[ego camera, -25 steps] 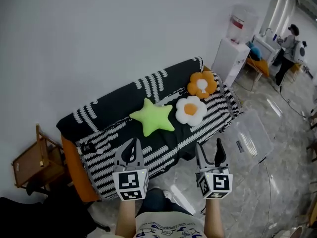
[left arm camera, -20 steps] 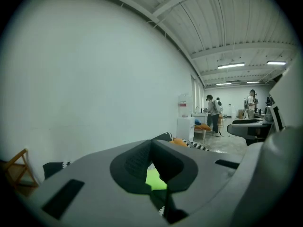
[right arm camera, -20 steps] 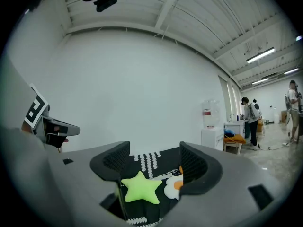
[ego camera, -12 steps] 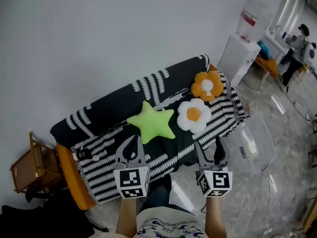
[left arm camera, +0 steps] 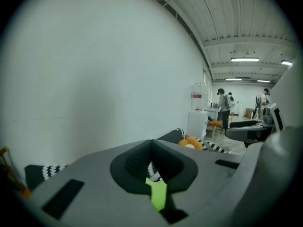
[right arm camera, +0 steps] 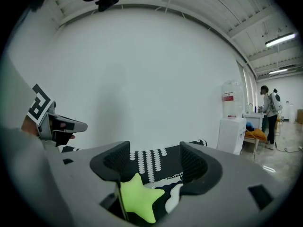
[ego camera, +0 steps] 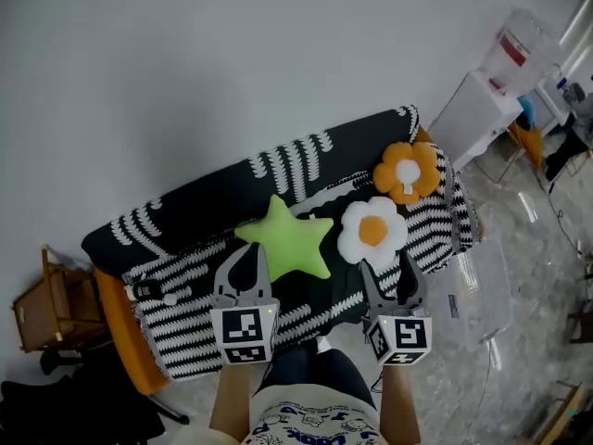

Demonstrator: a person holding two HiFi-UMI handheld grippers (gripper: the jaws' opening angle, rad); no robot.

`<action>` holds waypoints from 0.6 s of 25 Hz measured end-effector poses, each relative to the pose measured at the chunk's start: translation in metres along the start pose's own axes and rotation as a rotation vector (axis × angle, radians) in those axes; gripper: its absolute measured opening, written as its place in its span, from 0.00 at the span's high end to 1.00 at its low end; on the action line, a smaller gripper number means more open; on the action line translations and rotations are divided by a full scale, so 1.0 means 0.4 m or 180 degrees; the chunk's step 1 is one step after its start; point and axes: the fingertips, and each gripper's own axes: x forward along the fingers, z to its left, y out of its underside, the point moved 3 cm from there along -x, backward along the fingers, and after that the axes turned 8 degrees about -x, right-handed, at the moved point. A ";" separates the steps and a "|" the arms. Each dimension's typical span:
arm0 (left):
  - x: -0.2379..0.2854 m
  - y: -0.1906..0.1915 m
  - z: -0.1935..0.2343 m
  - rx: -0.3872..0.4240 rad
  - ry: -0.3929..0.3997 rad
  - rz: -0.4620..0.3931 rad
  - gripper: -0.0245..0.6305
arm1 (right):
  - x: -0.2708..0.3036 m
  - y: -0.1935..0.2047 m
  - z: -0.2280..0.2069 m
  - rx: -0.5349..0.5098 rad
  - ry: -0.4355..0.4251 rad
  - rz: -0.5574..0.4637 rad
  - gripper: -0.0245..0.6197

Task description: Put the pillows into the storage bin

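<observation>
Jaws of the left gripper are closed on nothing; the right gripper gapes, empty. The green star pillow lies on the striped sofa straight ahead (left gripper nearer). The clear storage bin, right of the sofa, is faint in outline.

White wall; striped sofa; wooden rack left; water dispenser right; glossy floor
</observation>
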 end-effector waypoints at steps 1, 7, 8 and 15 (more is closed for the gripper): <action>0.022 0.002 0.007 0.0006 -0.0020 0.0032 0.94 | 0.026 0.006 -0.003 0.0023 -0.0035 0.0025 0.45; 0.123 0.040 0.042 -0.0055 -0.0180 0.0252 0.94 | 0.173 0.072 -0.016 0.0056 -0.0302 0.0270 0.45; 0.137 0.048 0.045 -0.0067 -0.0214 0.0292 0.94 | 0.196 0.086 -0.018 0.0051 -0.0360 0.0314 0.45; 0.249 0.111 0.063 -0.0158 -0.0493 0.0487 0.94 | 0.371 0.216 -0.032 0.0047 -0.0875 0.0651 0.44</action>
